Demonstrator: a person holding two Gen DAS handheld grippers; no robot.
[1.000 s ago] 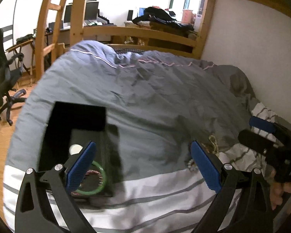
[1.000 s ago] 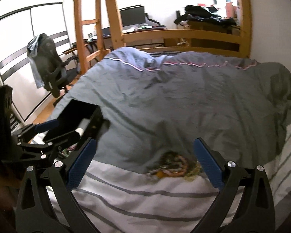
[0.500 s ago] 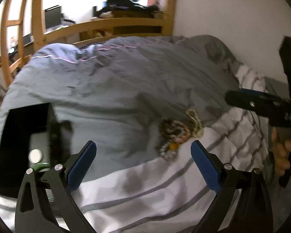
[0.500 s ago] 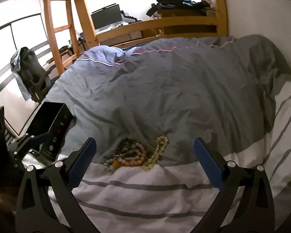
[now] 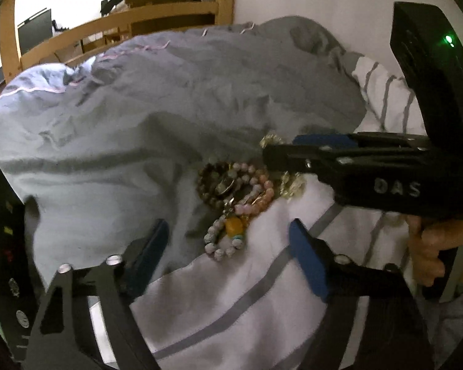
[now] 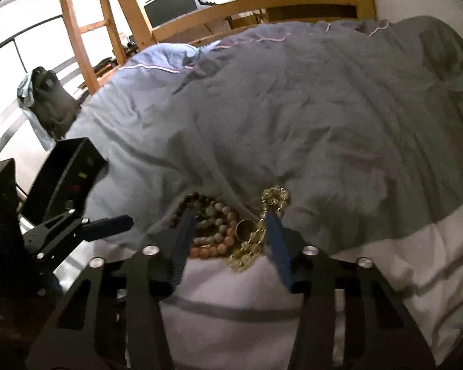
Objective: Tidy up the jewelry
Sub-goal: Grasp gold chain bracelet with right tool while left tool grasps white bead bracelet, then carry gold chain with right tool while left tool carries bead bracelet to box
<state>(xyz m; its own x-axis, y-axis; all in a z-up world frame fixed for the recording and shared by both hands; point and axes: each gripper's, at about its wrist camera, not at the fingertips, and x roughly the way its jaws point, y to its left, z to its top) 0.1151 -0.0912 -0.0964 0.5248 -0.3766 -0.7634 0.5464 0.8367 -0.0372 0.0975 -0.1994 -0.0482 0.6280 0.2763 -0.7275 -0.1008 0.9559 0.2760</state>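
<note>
At far left in the left wrist view we see the black jewelry box, its wall lined with small items, resting on the bed at the edge of the grey duvet. Next comes our left gripper, angled down over the bedding. Its jaws are closing but remain well apart, and the lower end of the pile of beaded bracelets lies between the blue pads without touching either. The pile sits where the grey duvet meets the white striped sheet: brown beads, pink beads, pale speckled beads and an amber stone are tangled together. Just to the right of it, the gold-coloured chain is partly covered by the right gripper, which reaches in from the right, held by a hand.

In the right wrist view, the jewelry box stands at left, with the left gripper just beside it. At centre, our right gripper is closing its jaws around the bracelets; the left finger lies over the brown beads and the right finger against the gold chain. We cannot tell whether the pads press on anything.
</note>
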